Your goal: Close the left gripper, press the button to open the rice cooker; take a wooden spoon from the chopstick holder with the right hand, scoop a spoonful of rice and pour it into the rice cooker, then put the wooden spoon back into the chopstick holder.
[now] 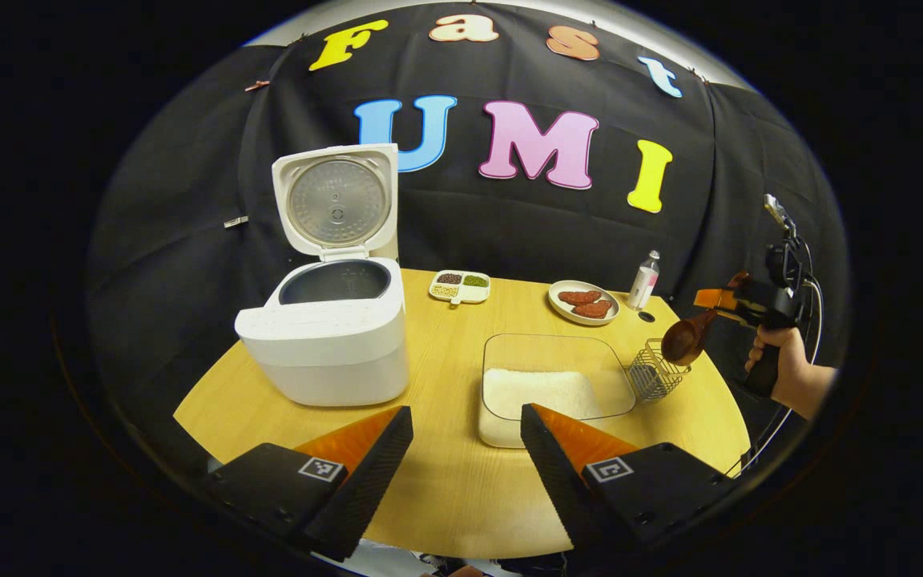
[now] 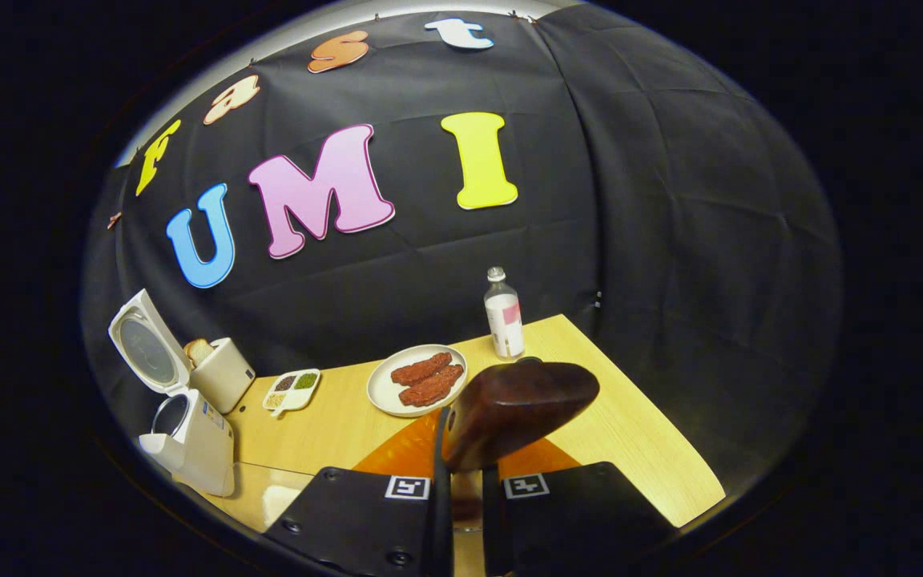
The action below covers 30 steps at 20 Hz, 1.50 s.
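- The cooker (image 1: 325, 328) stands lid-up on the left of the worktop (image 1: 445, 481), its pot showing, so I judge the button press done.
- My left tool (image 1: 465, 449) hangs low over the near edge of the worktop with its fingers spread, nothing between them.
- My right tool (image 2: 465, 489) is pressed together on the spoon (image 2: 513, 413); the handle runs down between the two fingers.
- In the left gripper view the spoon (image 1: 684, 336) is in the air just above the wire holder (image 1: 654, 373) at the right of the worktop, held by my right hand (image 1: 786, 365). It looks lifted clear of the holder, though I cannot be sure the handle's end is out.
- Whether rice has gone into the cooker I cannot tell: the pot looks dark and the bowl of the spoon faces away. So the spoon is either just drawn, with scooping, pouring and returning still ahead, or on its way back in.
- The rice sits in the clear tub (image 1: 550, 385), between cooker and holder.
- The spoon's long axis runs along my right tool's fingers, bowl leading and away from the hand; in the left gripper view it slopes, bowl lower and toward the holder, handle rising to the tool.
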### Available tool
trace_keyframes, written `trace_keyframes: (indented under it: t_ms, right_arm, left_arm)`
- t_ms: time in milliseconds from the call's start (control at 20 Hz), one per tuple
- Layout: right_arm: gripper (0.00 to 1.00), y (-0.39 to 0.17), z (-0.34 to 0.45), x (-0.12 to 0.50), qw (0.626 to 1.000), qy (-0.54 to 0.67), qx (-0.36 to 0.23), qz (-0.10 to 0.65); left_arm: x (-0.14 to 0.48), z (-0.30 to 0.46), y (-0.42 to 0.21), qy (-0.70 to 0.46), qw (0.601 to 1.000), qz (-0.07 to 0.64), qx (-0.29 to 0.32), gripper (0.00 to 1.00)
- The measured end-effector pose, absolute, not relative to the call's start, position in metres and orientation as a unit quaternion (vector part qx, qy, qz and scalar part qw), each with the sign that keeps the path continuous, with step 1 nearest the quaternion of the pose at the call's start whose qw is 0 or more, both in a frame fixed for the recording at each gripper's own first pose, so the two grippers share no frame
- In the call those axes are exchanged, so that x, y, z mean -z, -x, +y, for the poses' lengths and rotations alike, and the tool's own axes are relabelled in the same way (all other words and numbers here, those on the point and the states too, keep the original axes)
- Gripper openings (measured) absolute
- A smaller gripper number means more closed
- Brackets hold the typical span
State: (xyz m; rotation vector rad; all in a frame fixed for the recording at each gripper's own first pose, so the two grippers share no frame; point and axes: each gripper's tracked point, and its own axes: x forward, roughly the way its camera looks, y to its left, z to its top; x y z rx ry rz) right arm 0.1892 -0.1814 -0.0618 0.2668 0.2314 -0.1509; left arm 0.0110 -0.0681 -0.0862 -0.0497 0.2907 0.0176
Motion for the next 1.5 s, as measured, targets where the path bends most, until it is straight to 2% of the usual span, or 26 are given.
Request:
trace_keyframes:
  t_ms: [50, 100, 250, 450, 500, 550, 600, 650, 700, 950, 1250, 1500]
  right_arm:
    - [0.14, -0.185, -0.176, 0.057, 0.981, -0.137, 0.077, 0.113]
    - [0.18, -0.180, -0.169, 0.050, 0.981, -0.140, 0.077, 0.112]
    - [0.19, -0.170, -0.140, 0.035, 0.983, -0.131, 0.069, 0.104]
    - [0.19, -0.162, -0.084, 0.024, 0.988, -0.110, 0.044, 0.101]
    - [0.14, -0.163, -0.069, 0.022, 0.988, -0.109, 0.037, 0.099]
    - [0.19, -0.163, -0.055, 0.021, 0.989, -0.106, 0.030, 0.098]
    - [0.14, -0.164, -0.042, 0.021, 0.990, -0.102, 0.022, 0.098]
    - [0.14, -0.166, -0.027, 0.024, 0.990, -0.098, 0.014, 0.100]
    - [0.19, -0.168, -0.013, 0.029, 0.990, -0.093, 0.004, 0.104]
    - [0.19, -0.178, 0.035, 0.075, 0.990, -0.033, -0.032, 0.137]
    - [0.19, -0.193, 0.043, 0.130, 0.982, 0.110, -0.042, 0.149]
    - [0.19, -0.189, 0.049, 0.168, 0.981, 0.090, -0.026, 0.170]
  left_arm:
    - [0.087, -0.059, -0.009, 0.025, 0.989, 0.144, -0.010, 0.94]
    - [0.090, -0.050, -0.005, 0.026, 0.989, 0.143, -0.011, 0.94]
    - [0.093, -0.028, 0.006, 0.032, 0.990, 0.138, -0.001, 0.95]
    - [0.104, 0.001, 0.026, 0.017, 0.991, 0.135, 0.010, 0.95]
    - [0.107, 0.008, 0.031, 0.016, 0.991, 0.135, 0.010, 0.95]
    - [0.110, 0.016, 0.034, 0.016, 0.991, 0.136, 0.009, 0.95]
    - [0.114, 0.023, 0.038, 0.021, 0.990, 0.137, 0.008, 0.95]
    - [0.117, 0.026, 0.041, 0.031, 0.989, 0.142, 0.011, 0.95]
    - [0.122, 0.027, 0.044, 0.041, 0.988, 0.146, 0.014, 0.95]
    - [0.136, 0.041, 0.046, 0.055, 0.986, 0.159, 0.015, 0.96]
    - [0.156, 0.049, 0.044, 0.069, 0.980, 0.184, 0.019, 0.95]
    - [0.165, 0.056, 0.034, 0.075, 0.978, 0.196, 0.014, 0.95]
